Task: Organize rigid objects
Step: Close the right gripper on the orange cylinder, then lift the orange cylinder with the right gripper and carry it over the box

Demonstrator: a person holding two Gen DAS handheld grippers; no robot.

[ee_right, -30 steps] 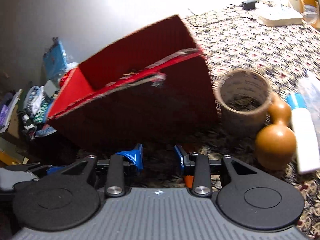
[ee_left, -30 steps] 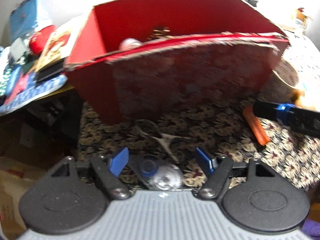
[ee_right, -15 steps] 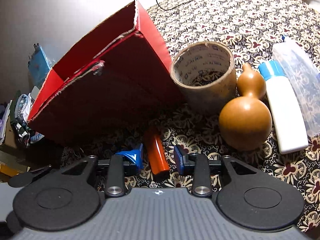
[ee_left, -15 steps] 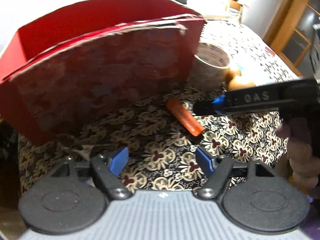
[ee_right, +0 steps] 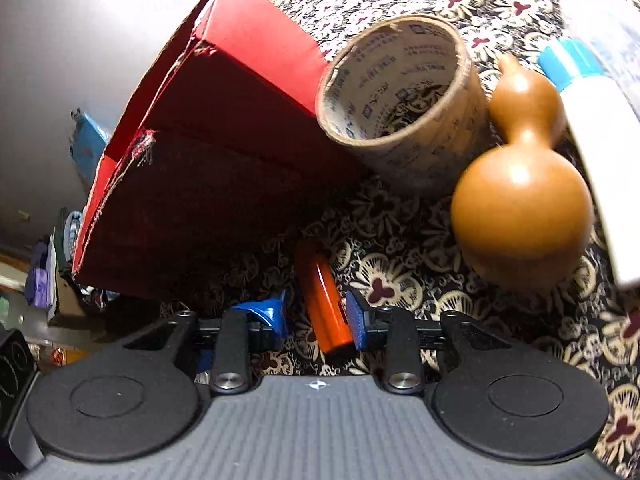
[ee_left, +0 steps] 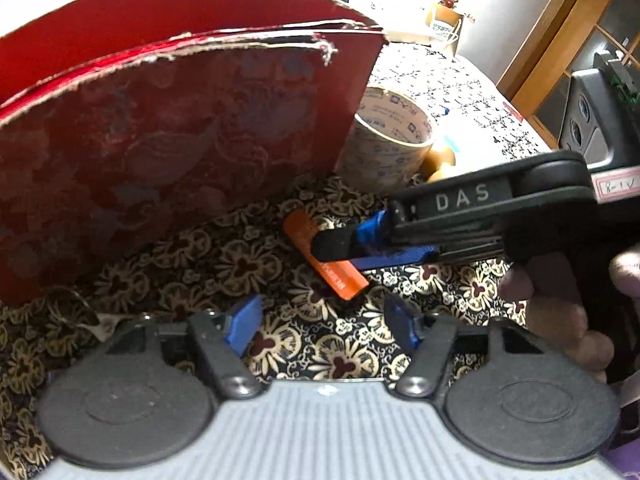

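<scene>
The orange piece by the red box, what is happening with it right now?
A person holds a tool in each hand. The right tool is down at the orange piece, which lies on the patterned cloth between its open fingers; it is not gripped yet. The left tool is open and holds nothing. The red box, tape roll and gourd sit nearby.

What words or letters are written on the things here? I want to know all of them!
"DAS": raised letters on the black arm of the right tool, seen from the left camera.
White label behind that arm: handwriting, too blurred to read.
Orange stick: small pale print, too small to read.
Tape roll: blue print inside, too blurred to read.
Small box at the back: blue print, too small to read.
</scene>
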